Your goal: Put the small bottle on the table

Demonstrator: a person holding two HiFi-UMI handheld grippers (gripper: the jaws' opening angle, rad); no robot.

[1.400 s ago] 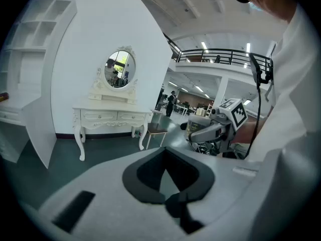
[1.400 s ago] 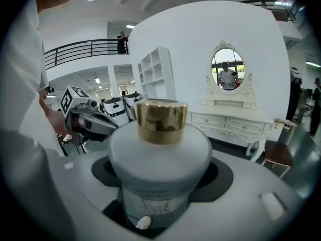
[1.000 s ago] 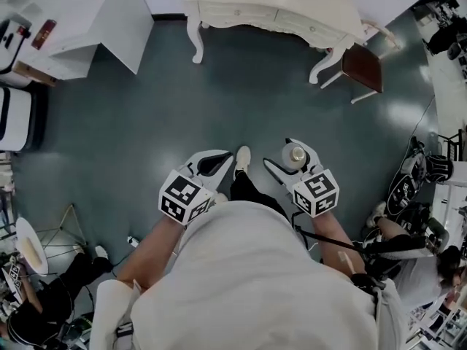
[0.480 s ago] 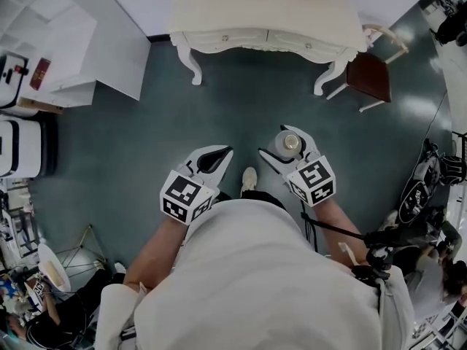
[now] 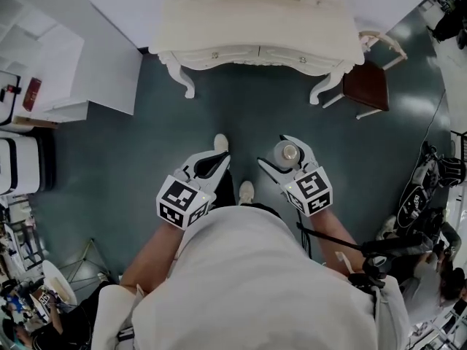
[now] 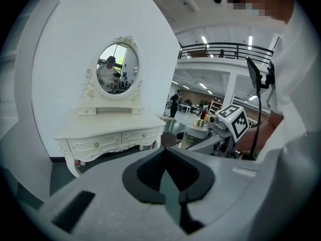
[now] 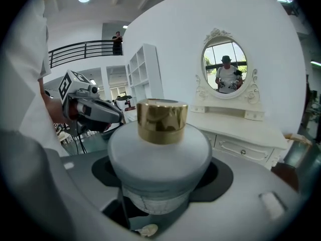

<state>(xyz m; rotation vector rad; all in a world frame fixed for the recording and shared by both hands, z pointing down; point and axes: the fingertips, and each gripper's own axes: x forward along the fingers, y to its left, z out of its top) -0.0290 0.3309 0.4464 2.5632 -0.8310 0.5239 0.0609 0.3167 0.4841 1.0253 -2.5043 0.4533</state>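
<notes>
As right hand-held gripper (image 5: 276,152) clamps it, bottle (image 7: 159,149) upright.

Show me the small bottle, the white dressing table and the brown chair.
small bottle (image 7: 161,122): right gripper view, gold cap.
white dressing table (image 5: 255,20): head view, bare tabletop.
brown chair (image 5: 367,86): head view, seat.

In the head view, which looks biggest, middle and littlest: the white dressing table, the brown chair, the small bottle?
1. white dressing table, largest
2. brown chair, middle
3. small bottle, smallest, even though it is nearer the camera than both
</notes>
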